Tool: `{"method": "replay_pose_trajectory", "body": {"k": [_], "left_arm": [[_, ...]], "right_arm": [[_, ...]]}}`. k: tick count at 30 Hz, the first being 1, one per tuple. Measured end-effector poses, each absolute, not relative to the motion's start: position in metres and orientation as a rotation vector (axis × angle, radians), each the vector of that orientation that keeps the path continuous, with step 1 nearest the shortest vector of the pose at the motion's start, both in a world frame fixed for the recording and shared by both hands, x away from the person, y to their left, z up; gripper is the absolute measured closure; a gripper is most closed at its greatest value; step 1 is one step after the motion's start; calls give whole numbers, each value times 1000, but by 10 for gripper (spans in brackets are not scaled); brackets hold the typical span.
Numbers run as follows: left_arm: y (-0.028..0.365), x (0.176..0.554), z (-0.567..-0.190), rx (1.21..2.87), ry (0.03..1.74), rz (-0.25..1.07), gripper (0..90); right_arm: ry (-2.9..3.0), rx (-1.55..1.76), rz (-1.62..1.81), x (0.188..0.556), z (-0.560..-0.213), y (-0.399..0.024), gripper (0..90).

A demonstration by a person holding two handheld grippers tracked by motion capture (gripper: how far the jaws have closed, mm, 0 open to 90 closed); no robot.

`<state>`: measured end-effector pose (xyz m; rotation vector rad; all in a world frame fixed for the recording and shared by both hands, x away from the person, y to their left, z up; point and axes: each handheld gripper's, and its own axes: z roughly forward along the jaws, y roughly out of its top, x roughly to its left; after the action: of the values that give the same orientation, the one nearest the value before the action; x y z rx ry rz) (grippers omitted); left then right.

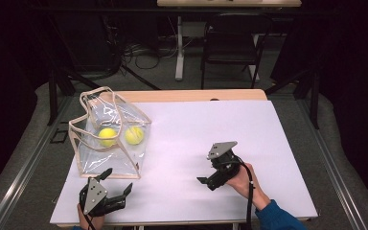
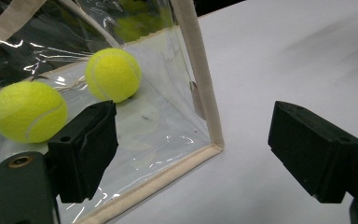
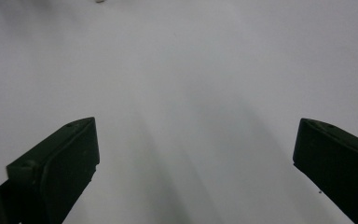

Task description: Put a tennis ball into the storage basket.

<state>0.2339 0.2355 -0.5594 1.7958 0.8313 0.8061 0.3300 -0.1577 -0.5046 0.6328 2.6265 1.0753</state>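
A clear plastic bag [image 1: 116,162] with beige trim lies at the table's left, holding two yellow tennis balls [image 1: 108,136] [image 1: 134,134]. My left gripper [image 1: 119,179] is open at the front left, just short of the bag's near edge. In the left gripper view its jaws straddle the bag's trimmed corner [image 2: 213,140], one jaw over the clear plastic, with both balls [image 2: 29,111] [image 2: 113,74] inside beyond it. My right gripper [image 1: 210,170] is open over the bare white tabletop right of centre, held by a hand in a blue sleeve. Nothing lies between its jaws [image 3: 191,168].
The white table surface [image 1: 211,120] stretches wide between the bag and the right edge. Behind the table stand a black chair [image 1: 232,38] and another table's white leg [image 1: 179,48], with cables on the floor.
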Motion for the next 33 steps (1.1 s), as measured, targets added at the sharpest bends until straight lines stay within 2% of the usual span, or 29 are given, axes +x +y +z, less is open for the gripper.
{"method": "replay_pose_trajectory", "body": {"k": [33], "left_arm": [[234,237,-562,1814,841,795,159]], "right_arm": [[2495,753,1181,301,-534,-224,0]]}}
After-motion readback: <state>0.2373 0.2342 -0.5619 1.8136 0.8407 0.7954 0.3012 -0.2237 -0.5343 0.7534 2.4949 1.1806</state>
